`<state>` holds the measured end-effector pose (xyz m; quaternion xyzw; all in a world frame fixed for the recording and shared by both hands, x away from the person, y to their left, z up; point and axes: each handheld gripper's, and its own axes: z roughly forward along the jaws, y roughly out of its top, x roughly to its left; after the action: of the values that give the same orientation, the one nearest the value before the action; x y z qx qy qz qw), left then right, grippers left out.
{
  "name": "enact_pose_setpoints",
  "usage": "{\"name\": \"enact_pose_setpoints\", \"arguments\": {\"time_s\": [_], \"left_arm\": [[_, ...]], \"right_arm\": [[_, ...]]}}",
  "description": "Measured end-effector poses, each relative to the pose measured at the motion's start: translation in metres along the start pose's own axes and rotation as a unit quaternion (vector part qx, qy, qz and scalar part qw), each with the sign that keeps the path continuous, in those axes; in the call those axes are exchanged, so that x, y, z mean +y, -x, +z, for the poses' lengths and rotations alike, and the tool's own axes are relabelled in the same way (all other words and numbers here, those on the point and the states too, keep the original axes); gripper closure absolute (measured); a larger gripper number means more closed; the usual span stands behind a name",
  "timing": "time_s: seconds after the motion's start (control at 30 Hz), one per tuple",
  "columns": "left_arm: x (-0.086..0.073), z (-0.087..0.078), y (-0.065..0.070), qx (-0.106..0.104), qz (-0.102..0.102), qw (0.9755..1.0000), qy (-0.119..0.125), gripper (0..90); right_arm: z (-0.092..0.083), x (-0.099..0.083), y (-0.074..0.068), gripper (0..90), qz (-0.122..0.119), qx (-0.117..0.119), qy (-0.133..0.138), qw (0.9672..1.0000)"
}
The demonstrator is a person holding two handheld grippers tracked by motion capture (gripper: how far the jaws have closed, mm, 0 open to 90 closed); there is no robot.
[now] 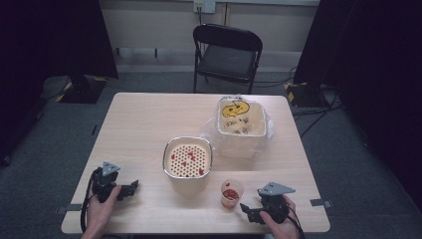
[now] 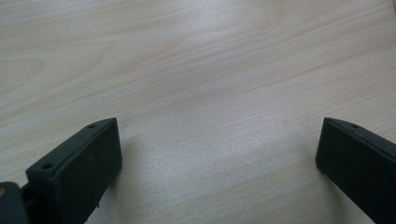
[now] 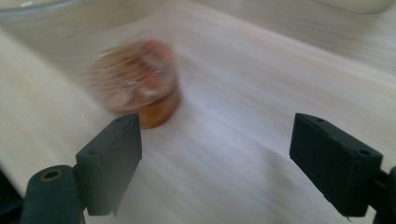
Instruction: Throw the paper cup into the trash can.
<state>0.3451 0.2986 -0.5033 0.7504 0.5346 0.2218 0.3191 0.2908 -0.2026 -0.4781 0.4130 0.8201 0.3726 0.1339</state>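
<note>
Counter [image 1: 144, 124] first, since it's the biggest thing going: pale wood grain, with a black folding chair [image 1: 226, 52] parked behind its far edge on the grey floor. Next down in size is the clear tub [image 1: 241, 127] toward the far right, wrapped in crinkly plastic, with a yellow and black drawing on its inside. Just in front and left of it, near the middle, sits a metal-rimmed container [image 1: 187, 162] with a perforated cream insert and a few red bits lying on the holes. Then the grippers. Left gripper [image 1: 130, 189] sits low over the near-left part of the counter in the person's hand, jaws spread wide with nothing between them; its own view is just bare wood between two black jaws. Right gripper [image 1: 247, 211] is at the near right, jaws also wide apart and empty. Smallest is the little clear cup [image 1: 232, 193] with red stuff inside, standing just right of the metal-rimmed container and near the right gripper, a bit ahead of its left jaw, not touching. It's blurry in the right gripper view [image 3: 135, 84].
</note>
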Motion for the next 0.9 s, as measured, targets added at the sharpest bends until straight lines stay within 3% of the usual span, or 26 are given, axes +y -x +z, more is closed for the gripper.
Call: {"name": "enact_pose_setpoints", "arguments": {"time_s": [0.3,0.43,0.7,0.9], "left_arm": [[0.0,0.0,0.0,0.0,0.0,1.0,0.0,0.0],[0.0,0.0,0.0,0.0,0.0,1.0,0.0,0.0],[0.0,0.0,0.0,0.0,0.0,1.0,0.0,0.0],[0.0,0.0,0.0,0.0,0.0,1.0,0.0,0.0]], "right_arm": [[0.006,0.011,-0.015,15.6,-0.005,0.037,0.023,0.999],[0.011,0.019,-0.021,13.8,-0.018,0.04,0.028,0.9987],[0.023,0.028,-0.025,15.3,-0.022,0.046,0.031,0.9982],[0.031,0.033,-0.024,21.9,-0.015,0.056,0.039,0.9975]]}}
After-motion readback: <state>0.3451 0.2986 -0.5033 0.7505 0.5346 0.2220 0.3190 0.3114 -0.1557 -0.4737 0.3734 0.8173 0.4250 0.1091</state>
